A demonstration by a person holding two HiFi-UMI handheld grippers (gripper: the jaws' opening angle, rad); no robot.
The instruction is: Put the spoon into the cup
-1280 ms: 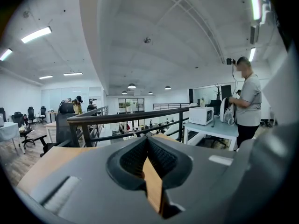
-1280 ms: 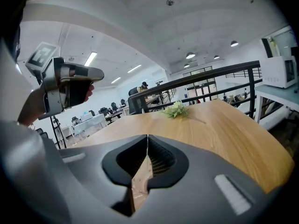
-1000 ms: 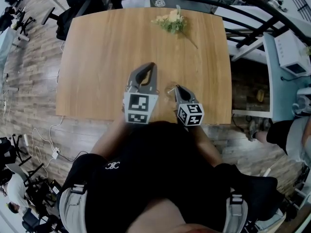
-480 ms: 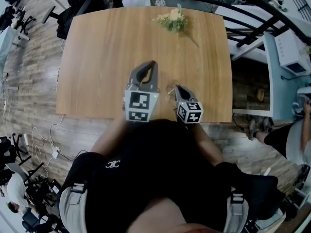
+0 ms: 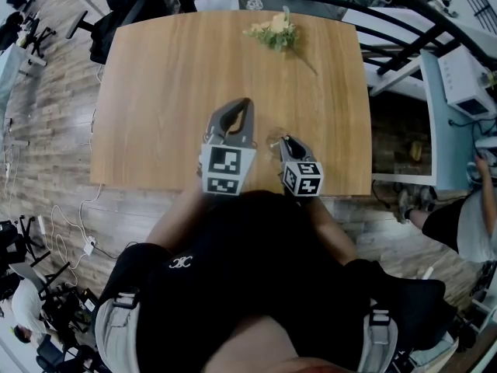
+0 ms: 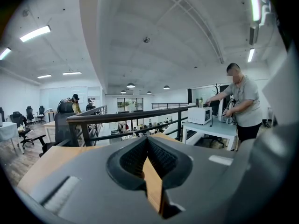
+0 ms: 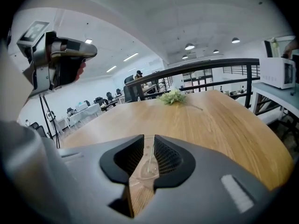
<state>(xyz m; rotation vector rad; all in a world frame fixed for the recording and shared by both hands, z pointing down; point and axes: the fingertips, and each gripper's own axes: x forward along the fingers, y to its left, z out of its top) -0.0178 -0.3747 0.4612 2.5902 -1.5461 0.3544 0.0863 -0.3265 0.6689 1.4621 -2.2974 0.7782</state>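
Nearest me, the right gripper (image 7: 148, 149) hangs tilted downward over the near edge of the light wooden table (image 5: 171, 68). Its jaws have just been opening and now stand a little apart, with the pads clear of what lies between them. That is a see-through plastic spoon (image 7: 150, 157), its thin handle running up the gap and its bowl low down.

Just ahead of the right gripper's tips, the head view shows a small glassy ring that I take for the rim of the clear cup (image 5: 273, 140). Both things are transparent, so I cannot tell whether the spoon already sits inside it.

Just left of the right gripper is the left gripper (image 6: 147, 140), its jaws closed tip to tip on nothing.

I judge the spoon to be very light, stiff, slick and easy to flick away. I would pinch it at mid-handle, across its flat faces, and not squeeze hard. The cup looks light enough to tip at a nudge.

Far beyond the right gripper, at the table's opposite end, lies a bunch of pale flowers with green leaves (image 5: 273, 33). Beyond that runs a black railing (image 7: 210, 64).
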